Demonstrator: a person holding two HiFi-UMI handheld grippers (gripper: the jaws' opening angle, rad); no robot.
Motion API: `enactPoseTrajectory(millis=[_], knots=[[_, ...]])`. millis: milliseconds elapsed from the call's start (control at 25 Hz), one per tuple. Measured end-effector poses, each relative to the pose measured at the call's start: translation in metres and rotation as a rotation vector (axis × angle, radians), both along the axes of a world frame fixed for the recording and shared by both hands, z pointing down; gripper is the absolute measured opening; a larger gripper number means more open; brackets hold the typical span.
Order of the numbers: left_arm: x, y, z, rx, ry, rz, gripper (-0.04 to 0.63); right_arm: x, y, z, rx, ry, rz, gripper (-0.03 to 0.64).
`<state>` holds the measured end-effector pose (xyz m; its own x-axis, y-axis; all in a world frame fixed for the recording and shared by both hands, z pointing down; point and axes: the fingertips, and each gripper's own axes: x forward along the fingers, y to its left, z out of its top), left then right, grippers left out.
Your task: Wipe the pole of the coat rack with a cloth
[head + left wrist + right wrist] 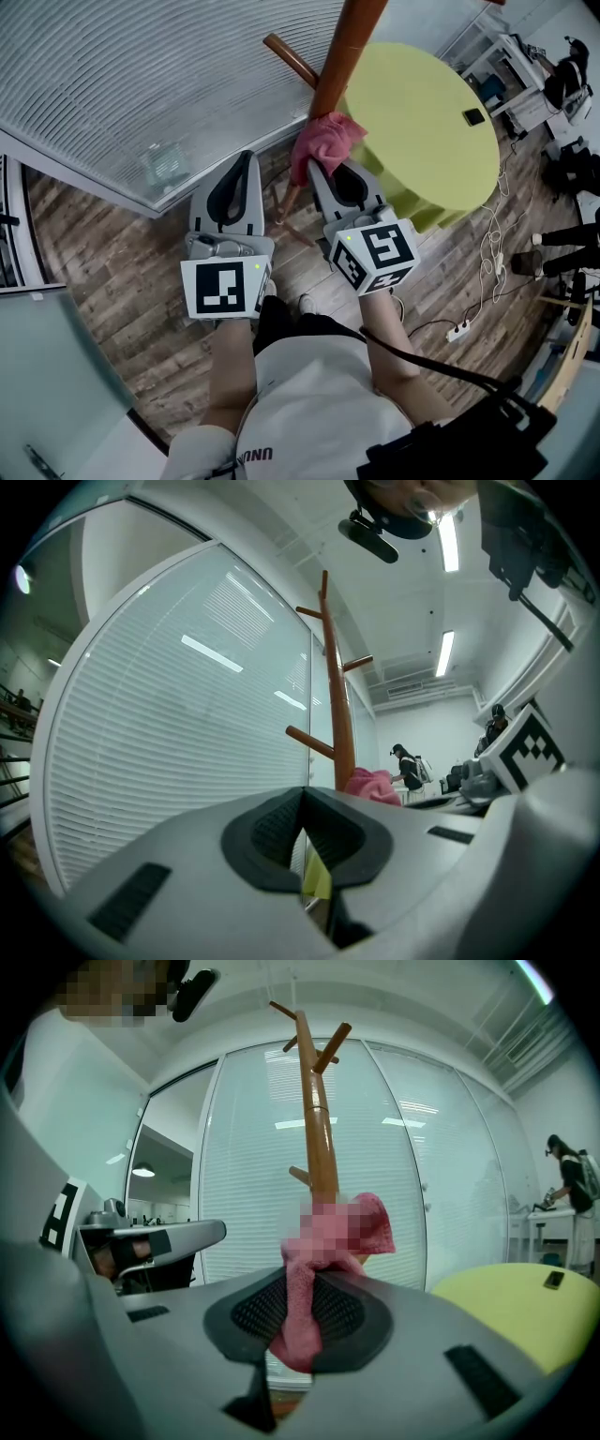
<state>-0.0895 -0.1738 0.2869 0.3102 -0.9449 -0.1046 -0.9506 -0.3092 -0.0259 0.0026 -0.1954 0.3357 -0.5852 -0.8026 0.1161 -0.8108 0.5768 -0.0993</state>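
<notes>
The brown wooden coat rack pole (343,54) rises beside the glass wall. A pink cloth (324,141) is pressed against the pole, and my right gripper (316,169) is shut on its lower end. In the right gripper view the cloth (330,1234) runs down between the jaws of the right gripper (302,1277), with the pole (317,1119) straight behind it. My left gripper (246,157) hangs to the left of the pole, shut and with nothing in it. The left gripper view shows the left gripper (302,794), the pole (337,705) and the cloth (371,785) ahead to its right.
A round yellow-green table (441,150) with a small black device (473,117) stands right behind the pole. A glass wall with blinds (141,84) runs along the left. Cables and a power strip (459,330) lie on the wooden floor. A person (567,1185) stands far right.
</notes>
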Motion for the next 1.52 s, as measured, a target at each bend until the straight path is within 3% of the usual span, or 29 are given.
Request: enactPoseTrajectory(millis=[1520], knots=[[-0.001, -0.003, 0.043, -0.109, 0.021, 0.012, 0.014, -0.002, -0.001, 0.061, -0.12, 0.078, 0.019, 0.072]])
